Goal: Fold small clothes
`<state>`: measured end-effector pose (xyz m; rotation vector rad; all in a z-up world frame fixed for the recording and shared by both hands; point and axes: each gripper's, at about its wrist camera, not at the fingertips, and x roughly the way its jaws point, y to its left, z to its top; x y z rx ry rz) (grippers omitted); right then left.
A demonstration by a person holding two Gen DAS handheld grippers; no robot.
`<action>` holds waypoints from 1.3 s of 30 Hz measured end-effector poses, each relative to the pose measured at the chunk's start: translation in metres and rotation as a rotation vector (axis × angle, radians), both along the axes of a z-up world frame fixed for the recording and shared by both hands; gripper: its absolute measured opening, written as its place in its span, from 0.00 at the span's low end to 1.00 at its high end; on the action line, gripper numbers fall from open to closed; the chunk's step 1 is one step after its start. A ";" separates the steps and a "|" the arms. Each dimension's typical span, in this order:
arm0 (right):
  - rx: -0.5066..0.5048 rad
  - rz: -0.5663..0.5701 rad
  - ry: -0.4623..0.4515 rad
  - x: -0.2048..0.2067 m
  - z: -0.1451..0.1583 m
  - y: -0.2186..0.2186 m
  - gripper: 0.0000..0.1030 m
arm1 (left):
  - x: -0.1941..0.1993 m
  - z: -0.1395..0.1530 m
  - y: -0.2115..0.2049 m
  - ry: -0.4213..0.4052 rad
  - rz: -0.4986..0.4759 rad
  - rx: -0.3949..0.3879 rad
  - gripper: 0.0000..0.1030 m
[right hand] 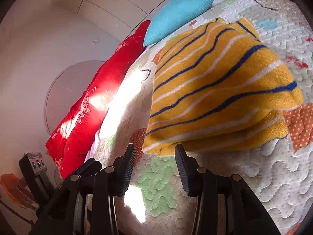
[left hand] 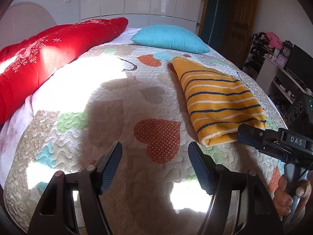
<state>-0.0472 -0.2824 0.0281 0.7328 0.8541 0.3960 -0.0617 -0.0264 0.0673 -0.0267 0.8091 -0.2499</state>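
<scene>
A yellow garment (left hand: 217, 101) with navy and white stripes lies folded on the patchwork quilt (left hand: 117, 101), to the right of the bed's middle. My left gripper (left hand: 155, 145) stands open over a dotted orange heart patch, with nothing between its fingers and apart from the garment. In the right wrist view the garment (right hand: 215, 90) fills the middle. My right gripper (right hand: 155, 146) is open with its fingertips at the garment's near folded edge, and the pads do not press on it. The left wrist view shows the right gripper's fingers (left hand: 252, 137) at that same near corner.
A red quilted blanket (left hand: 49, 58) runs along the bed's left side, and a turquoise pillow (left hand: 168, 37) lies at the far end. Cluttered shelves (left hand: 277, 68) and a wooden door (left hand: 238, 19) stand beyond the bed's right edge. A hand (left hand: 287, 195) grips the right gripper's handle.
</scene>
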 end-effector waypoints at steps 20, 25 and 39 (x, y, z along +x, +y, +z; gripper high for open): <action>0.109 0.020 0.020 -0.018 -0.029 0.024 0.12 | -0.008 0.002 0.016 -0.018 0.028 -0.015 0.67; -0.056 -0.118 -0.130 -0.023 0.026 -0.017 0.12 | -0.012 0.006 0.007 -0.061 0.029 0.007 0.68; -0.152 -0.319 0.002 0.066 0.010 -0.098 0.00 | -0.042 0.052 -0.002 -0.395 0.108 0.037 1.00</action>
